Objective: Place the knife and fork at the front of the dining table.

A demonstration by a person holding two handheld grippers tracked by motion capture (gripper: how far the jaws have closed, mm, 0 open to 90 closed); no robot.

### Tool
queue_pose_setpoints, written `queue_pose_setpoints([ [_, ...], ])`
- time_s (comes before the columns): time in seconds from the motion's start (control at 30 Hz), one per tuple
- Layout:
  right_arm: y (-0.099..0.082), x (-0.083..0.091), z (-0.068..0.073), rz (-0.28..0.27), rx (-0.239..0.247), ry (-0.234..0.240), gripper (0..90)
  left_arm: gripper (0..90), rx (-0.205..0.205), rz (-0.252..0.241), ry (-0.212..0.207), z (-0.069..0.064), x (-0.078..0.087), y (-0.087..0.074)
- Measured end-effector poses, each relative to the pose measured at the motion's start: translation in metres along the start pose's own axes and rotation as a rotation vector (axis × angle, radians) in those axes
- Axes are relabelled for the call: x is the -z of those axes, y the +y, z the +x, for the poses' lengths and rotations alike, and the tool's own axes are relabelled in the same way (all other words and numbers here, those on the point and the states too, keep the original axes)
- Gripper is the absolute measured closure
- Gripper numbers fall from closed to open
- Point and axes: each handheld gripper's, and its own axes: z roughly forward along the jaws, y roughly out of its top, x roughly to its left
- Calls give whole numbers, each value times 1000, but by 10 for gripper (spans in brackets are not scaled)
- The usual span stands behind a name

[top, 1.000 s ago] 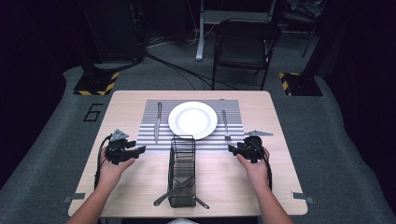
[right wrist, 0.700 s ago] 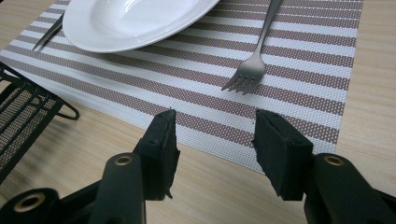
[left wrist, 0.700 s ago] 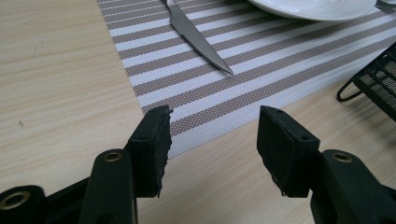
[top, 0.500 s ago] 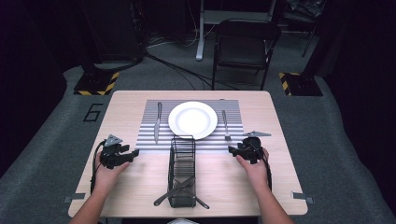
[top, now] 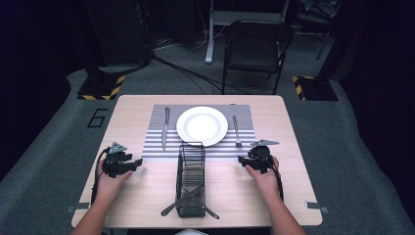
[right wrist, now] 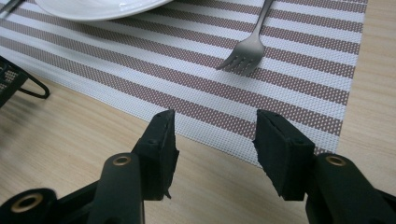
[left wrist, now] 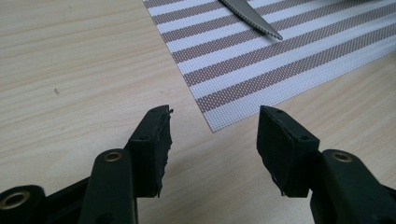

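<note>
Placemat (top: 200, 148) is what both of your grippers sit nearest to: it lies striped across the middle of the table (top: 132, 110), carrying the plate (top: 201, 125) with the knife (top: 166, 128) to its left and the fork (top: 235, 130) to its right. Your left gripper view cuts the knife down to its serrated tip at the top edge, and your right gripper view crops the plate to a slice of rim and the wire caddy (top: 191, 180) to a dark corner at the left edge. The utensils lying in that caddy are hard to make out in the high view. Your left gripper (top: 136, 162) hangs low over bare wood just off the mat's near left corner, jaws partly apart and empty. Your right gripper (top: 242, 159) rests just off the mat's near right corner, jaws likewise parted on nothing. Since a second ago your left hand has drawn back toward you and sunk, while your right has kept its place.
</note>
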Motion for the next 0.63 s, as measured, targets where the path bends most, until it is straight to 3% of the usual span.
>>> queue_pose_setpoints([
  [0.07,-1,-2,0,3,16,5,479,459,-14,11,-2,-1,0,-1],
  [0.1,-1,-3,1,3,21,0,479,469,-7,-10,-4,-1,-1,-3],
  [0.17,-2,-4,3,3,21,1,479,474,-4,8,-16,-1,-1,-4],
  [0.27,-2,-4,4,1,26,-3,479,470,7,-3,-12,0,-2,-5],
  [0.4,-3,-4,3,-1,24,-5,471,467,0,14,6,1,-3,-6],
  [0.47,-4,-4,0,2,29,-3,464,467,-12,-2,23,4,-2,-6],
  [0.5,-4,-4,-1,6,32,-10,462,462,-2,-21,36,5,-2,-7],
  [0.63,-6,-3,-7,0,17,-44,454,438,39,-19,41,13,-1,-9],
])
